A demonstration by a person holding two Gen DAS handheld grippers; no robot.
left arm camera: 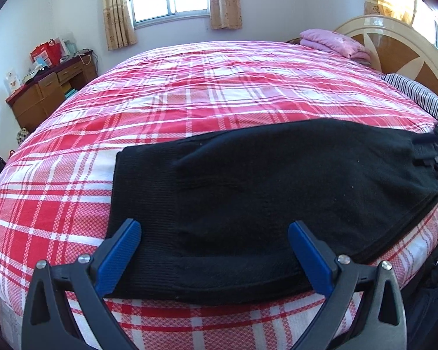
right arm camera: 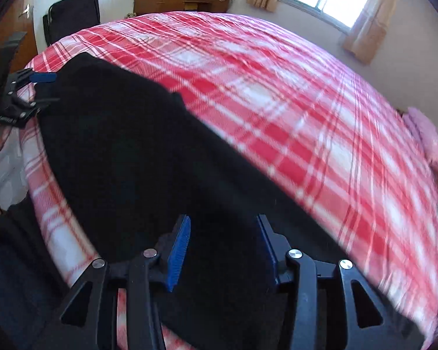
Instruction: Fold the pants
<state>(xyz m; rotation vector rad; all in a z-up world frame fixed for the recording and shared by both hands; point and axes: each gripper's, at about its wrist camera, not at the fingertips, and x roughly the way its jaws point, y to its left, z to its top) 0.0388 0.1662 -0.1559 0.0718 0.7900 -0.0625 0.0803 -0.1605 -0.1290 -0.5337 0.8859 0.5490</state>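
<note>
We are working with the black pants [left arm camera: 262,192] lying flat and already folded along the near edge of the plaid bed [left arm camera: 189,93]. Our left gripper [left arm camera: 214,250] is hovering with fingers spread wide over one end; our right gripper [right arm camera: 223,250], fingers parted and empty, is hanging above the other. We should be pinching both layers at the edge together before lifting evenly.

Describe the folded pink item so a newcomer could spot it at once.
Start at the big bed with the red and white plaid cover and look to its far corner by the round cream and brown headboard. There a small stack of folded pink cloth lies. Its plain pale pink sets it apart from the striped fabric nearby and the black pants at the near edge.
</note>
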